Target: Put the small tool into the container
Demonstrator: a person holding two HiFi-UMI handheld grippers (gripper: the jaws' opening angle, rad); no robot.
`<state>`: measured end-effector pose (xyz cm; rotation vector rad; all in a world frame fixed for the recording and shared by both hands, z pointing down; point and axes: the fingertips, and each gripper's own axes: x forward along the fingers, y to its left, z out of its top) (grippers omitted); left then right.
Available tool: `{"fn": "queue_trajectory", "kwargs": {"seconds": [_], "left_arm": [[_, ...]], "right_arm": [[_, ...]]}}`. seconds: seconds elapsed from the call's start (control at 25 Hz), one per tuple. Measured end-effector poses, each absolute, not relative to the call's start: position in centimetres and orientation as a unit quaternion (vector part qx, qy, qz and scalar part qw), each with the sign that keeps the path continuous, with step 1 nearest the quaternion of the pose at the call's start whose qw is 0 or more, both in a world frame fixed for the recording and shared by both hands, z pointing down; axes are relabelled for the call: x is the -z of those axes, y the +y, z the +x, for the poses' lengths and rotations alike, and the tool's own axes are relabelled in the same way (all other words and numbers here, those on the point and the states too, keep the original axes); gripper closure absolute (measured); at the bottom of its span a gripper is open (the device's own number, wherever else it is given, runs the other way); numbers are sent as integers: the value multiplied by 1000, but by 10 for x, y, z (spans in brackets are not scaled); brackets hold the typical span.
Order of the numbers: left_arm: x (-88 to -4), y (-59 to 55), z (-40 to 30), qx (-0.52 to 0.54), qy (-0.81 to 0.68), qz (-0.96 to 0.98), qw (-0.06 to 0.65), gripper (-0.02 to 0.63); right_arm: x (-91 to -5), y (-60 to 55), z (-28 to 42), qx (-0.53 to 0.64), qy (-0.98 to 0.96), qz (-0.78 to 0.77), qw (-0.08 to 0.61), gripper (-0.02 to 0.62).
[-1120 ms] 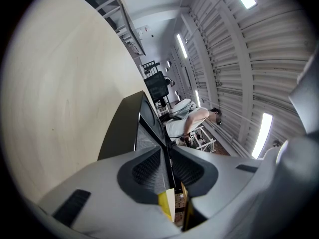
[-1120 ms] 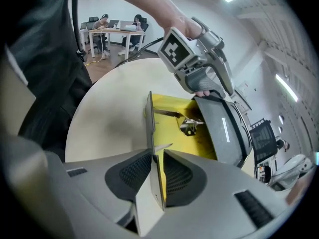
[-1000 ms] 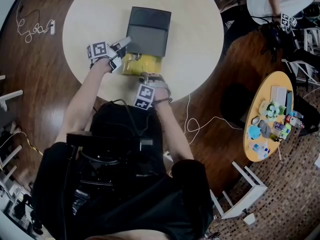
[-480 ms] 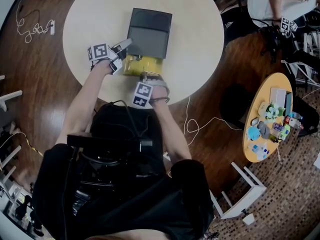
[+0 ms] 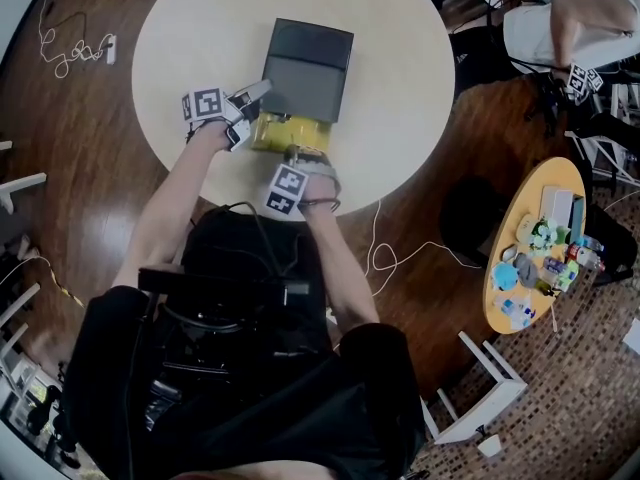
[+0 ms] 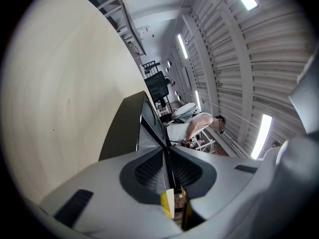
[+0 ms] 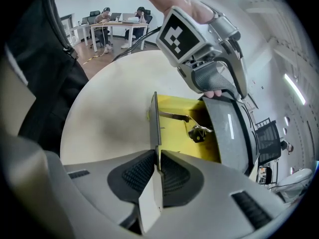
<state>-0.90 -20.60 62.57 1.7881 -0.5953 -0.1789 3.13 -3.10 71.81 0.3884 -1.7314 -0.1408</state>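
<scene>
Head view: left gripper [image 5: 248, 108] and right gripper [image 5: 297, 154] are both at the yellow box [image 5: 283, 131].
Left gripper view: jaws closing onto its thin wall [image 6: 167, 203].
Right gripper view: clamped on the flap [image 7: 155, 128]. The small tool [image 7: 199, 132] sits just ahead, inside. Looks light, stiff and slippery, so I'd pinch its shank.

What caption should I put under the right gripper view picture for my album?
Right gripper pinches one wall of the yellow box, a small metal tool lying inside.

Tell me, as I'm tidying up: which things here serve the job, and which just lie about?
Job: container, its lid, small tool inside, left gripper (jaws closing on the lid's edge), right gripper (clamped on the container's wall).
Lying about: floor cable, cluttered yellow side table, white stool.
</scene>
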Motion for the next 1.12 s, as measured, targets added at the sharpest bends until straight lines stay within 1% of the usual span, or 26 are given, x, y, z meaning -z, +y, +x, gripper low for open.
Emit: {"fn": "queue_trajectory", "kwargs": {"seconds": [0.24,0.44,0.64,1.12], "left_arm": [[-625,-205,-10,75,-256,767,584,569],[-626,-206,-11,71,-257,768,582,571],[-625,-206,-10,68,-258,771,579,571],[-627,-205,-11,61,-263,772,576,577]], "right_arm": [[-718,-34,31,67,-750,176,634,549],[-716,-52,31,94,-737,187,643,543],[-716,-52,30,76,-741,196,637,543],[-716,-59,29,92,-729,214,644,541]]}}
